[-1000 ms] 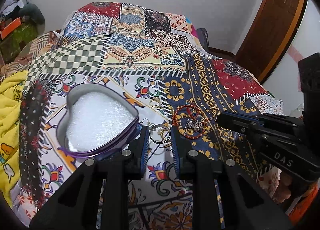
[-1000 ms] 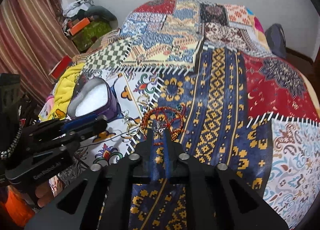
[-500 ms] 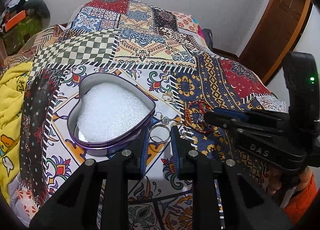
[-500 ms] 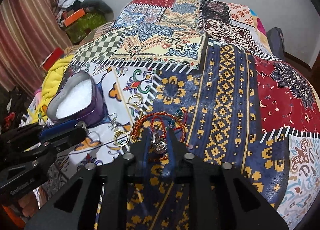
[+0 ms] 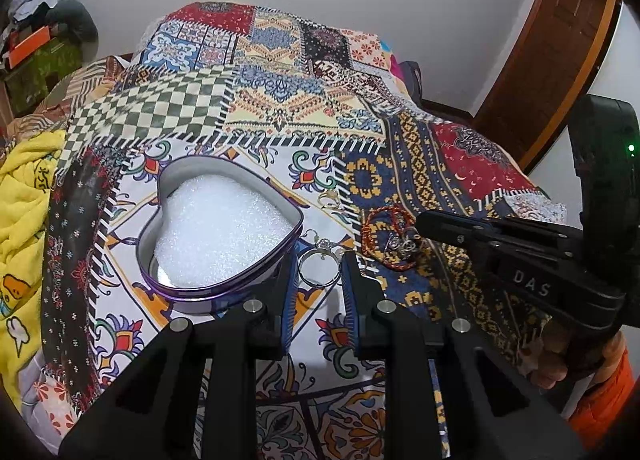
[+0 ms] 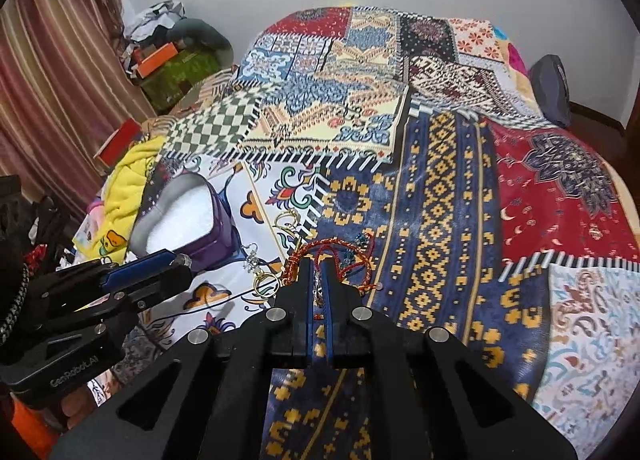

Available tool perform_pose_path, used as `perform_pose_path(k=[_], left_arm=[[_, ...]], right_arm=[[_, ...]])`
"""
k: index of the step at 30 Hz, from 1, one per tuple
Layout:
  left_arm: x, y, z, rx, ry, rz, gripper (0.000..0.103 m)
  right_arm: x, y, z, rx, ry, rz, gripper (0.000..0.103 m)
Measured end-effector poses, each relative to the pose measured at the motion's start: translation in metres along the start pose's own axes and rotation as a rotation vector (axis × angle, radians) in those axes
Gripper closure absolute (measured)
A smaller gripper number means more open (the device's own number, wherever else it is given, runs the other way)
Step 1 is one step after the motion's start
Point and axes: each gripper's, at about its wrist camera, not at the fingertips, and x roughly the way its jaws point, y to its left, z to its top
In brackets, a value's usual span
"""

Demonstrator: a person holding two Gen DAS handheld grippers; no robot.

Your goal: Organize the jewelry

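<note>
Writing: "DAS" reads on the right gripper [image 5: 418, 220] body; "GenRobot.AI" on the left gripper [image 6: 182, 260].
Left gripper: jaws apart around a silver ring [image 5: 319, 269] on the bedspread [image 5: 420, 164].
Right gripper: jaws nearly together, pinching silver charms [image 6: 318, 287] of the red bracelet [image 6: 336, 246].
Heart tin [image 5: 218, 296]: foam-lined, touching the left finger, near the bedspread's left edge.

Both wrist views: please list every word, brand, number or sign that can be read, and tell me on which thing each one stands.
"DAS" stands in pale letters on the black body of the right gripper, seen in the left wrist view.
"GenRobot.AI" stands on the black body of the left gripper, seen in the right wrist view.
The yellow blanket carries dark marks too blurred to read.
No number can be read anywhere.
</note>
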Motion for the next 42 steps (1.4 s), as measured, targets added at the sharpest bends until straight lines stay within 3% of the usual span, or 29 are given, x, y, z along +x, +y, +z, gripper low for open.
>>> perform_pose_path(k=[5,16,20,23,35,38,42], left_arm=[[-0.015,-0.001,0.0,0.0,-0.026,0.005,0.082],[-0.028,0.008,-0.008,-0.023,-0.035,0.024,0.082],[-0.025,0.014,-0.01,-0.036,-0.024,0.03,0.082],[-0.022,0.017,-0.011,-0.043,-0.017,0.032,0.082],[-0.009,0.02,-0.011,-0.051,0.005,0.023,0.082],[-0.009,0.021,-0.012,-0.05,0.007,0.026,0.082],[-0.009,0.021,-0.012,-0.049,0.008,0.03,0.082]], right_arm=[[-0.013,0.001,-0.001,-0.012,-0.015,-0.041,0.099],[0.028,0.006,-0.011,-0.064,0.14,-0.056,0.092],[0.039,0.006,-0.011,-0.079,0.162,-0.07,0.081],[0.042,0.007,-0.011,-0.098,0.17,-0.079,0.079],[0.05,0.004,-0.003,-0.107,0.148,-0.08,0.08],[0.048,0.005,-0.004,-0.106,0.136,-0.087,0.091],[0.044,0.005,-0.005,-0.098,0.132,-0.069,0.097]])
